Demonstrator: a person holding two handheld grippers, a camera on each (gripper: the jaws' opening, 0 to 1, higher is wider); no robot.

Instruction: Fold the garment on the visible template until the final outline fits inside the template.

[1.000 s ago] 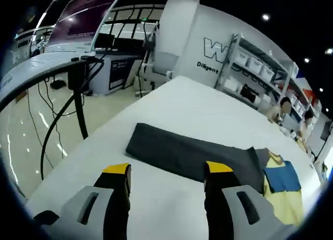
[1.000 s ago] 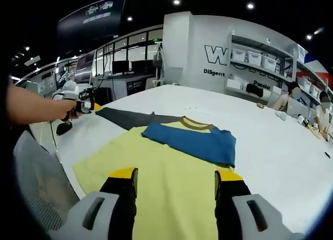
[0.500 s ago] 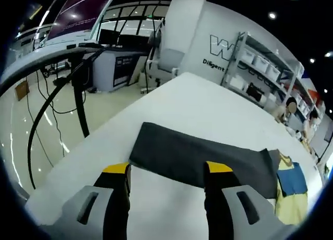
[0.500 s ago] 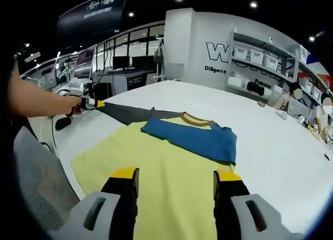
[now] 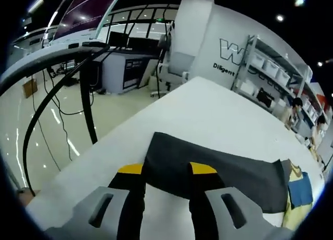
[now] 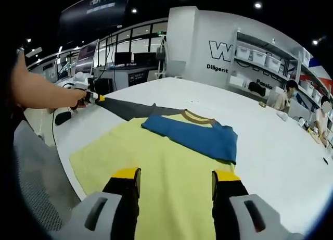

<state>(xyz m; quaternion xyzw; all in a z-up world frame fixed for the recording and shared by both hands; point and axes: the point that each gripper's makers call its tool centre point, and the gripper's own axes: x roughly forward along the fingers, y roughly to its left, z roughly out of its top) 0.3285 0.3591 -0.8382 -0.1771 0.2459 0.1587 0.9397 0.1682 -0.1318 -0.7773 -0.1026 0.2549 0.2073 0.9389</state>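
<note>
A yellow shirt lies flat on the white table, with a blue sleeve folded across its chest. A dark grey strip of cloth runs out from under it toward the left. My right gripper hovers open over the yellow body, nothing between its jaws. In the left gripper view, my left gripper straddles the near corner of the grey strip, jaws narrowed but still apart. The shirt's yellow edge and blue sleeve show at the far right. The left gripper is seen at the strip's end.
The table's edge drops to a shiny floor with cables and a black stand. A mesh chair back stands at the table's left. A person's arm holds the left gripper. Shelves with bins and seated people are behind.
The left gripper has moved forward onto the grey strip's corner and its jaws have narrowed. The right gripper has stayed open over the yellow shirt.
</note>
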